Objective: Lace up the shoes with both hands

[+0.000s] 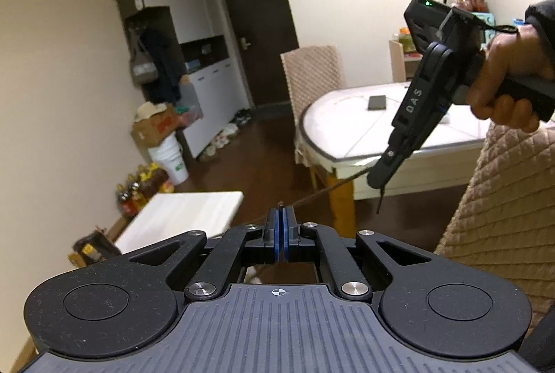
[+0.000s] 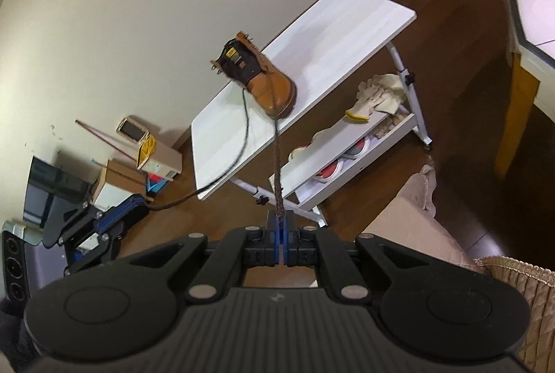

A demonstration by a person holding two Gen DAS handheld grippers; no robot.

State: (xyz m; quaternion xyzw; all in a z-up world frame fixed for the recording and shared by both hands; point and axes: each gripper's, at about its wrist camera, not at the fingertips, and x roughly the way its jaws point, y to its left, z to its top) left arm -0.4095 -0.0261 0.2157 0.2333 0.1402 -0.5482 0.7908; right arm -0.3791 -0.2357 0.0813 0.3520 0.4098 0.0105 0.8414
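While both tongs angle downward, right tongs (image 2: 279,221) and left tongs (image 1: 280,212) each pinch the lace (image 2: 277,158).

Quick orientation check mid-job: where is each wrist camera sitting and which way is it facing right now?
Left wrist: sits on the left gripper, shut on the lace, facing across the room toward the dining table; the right gripper and the hand holding it show.
Right wrist: sits on the right gripper, shut on the lace, looking down at the boot on the white table; the left gripper shows at lower left.
Shared: both grippers, the lace, the white table.
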